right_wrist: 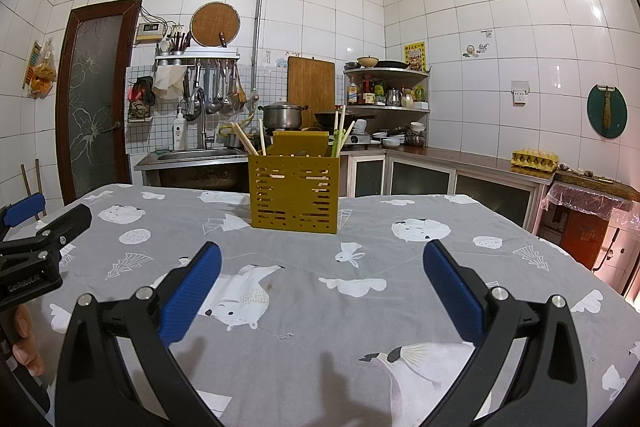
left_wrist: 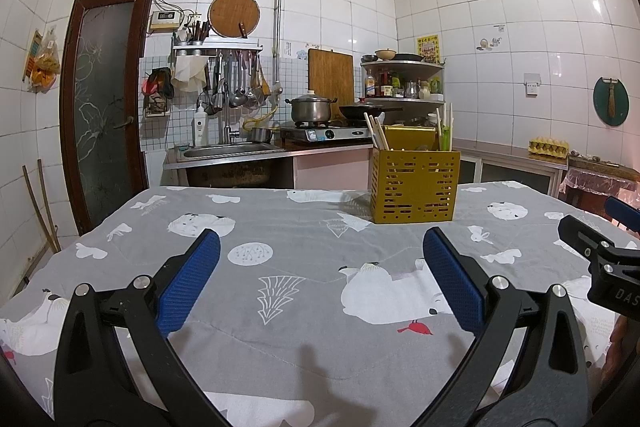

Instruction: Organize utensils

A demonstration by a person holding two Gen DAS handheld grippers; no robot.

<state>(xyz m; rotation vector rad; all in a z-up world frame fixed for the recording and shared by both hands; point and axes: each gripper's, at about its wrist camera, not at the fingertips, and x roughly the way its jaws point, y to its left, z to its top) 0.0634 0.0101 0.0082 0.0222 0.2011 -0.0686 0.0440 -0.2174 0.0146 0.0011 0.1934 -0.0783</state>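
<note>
Chopsticks [right_wrist: 244, 141] stand in the holder [right_wrist: 294, 191] on the table [right_wrist: 304, 307], beyond both grippers, left [left_wrist: 320, 247] and right [right_wrist: 322, 259], spread wide and empty.

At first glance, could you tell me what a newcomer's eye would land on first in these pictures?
The mustard-yellow slotted utensil holder stands upright toward the far side of the grey animal-print tablecloth, with chopsticks poking out of its top. In the foreground, the left gripper and the right gripper each hang over the cloth, jaws wide open and empty. Behind the table, a steel pot sits on the stove.
</note>
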